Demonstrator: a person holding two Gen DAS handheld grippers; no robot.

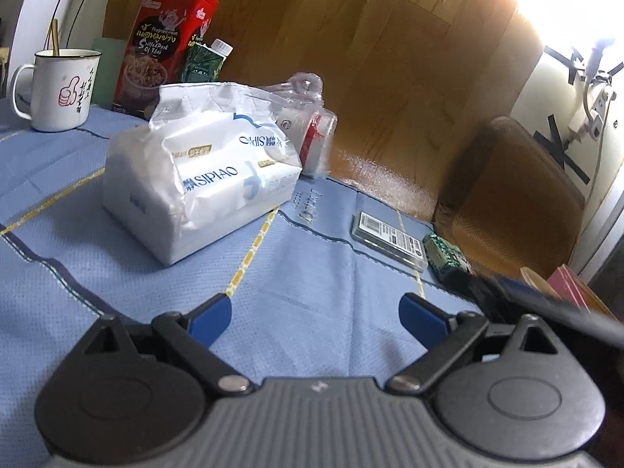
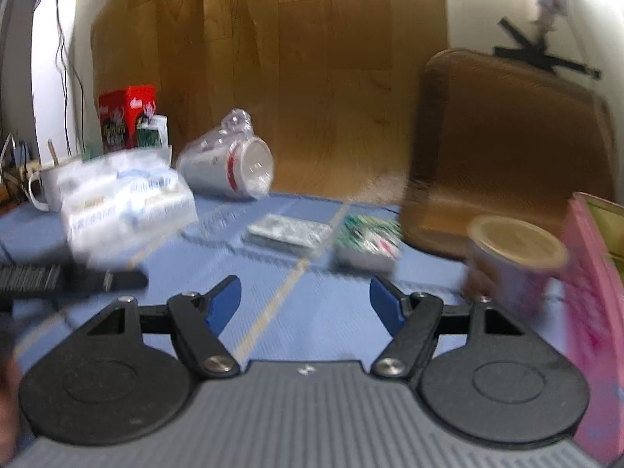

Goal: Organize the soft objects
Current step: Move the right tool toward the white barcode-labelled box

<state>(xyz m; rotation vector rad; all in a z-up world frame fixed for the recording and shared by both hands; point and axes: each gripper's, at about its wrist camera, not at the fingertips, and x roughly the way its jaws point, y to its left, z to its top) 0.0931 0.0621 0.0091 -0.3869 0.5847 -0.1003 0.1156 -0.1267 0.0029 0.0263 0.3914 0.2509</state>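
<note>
My left tongs are spread wide, nothing between the blue pads, hovering over the blue cloth. My right tongs are spread too and empty, above the same cloth; that view is smeared by motion.

I take the tissue pack as my landmark. From my left tongs it lies ahead and to the left, resting on the cloth with its top torn open. Touching its far right corner lies a bag of paper cups on its side. Behind the pack stands a red snack box with a small green carton beside it. To the left of the pack, apart from it, stands a white mug with a thumbs-up drawing. To the right of the pack, well apart, a flat labelled case lies on the cloth, and just beyond it a small green packet. Farther right stands a brown chair.

From my right tongs the tissue pack sits ahead left, the bag of cups behind it, and a lidded cup and a pink box stand far to its right.
</note>
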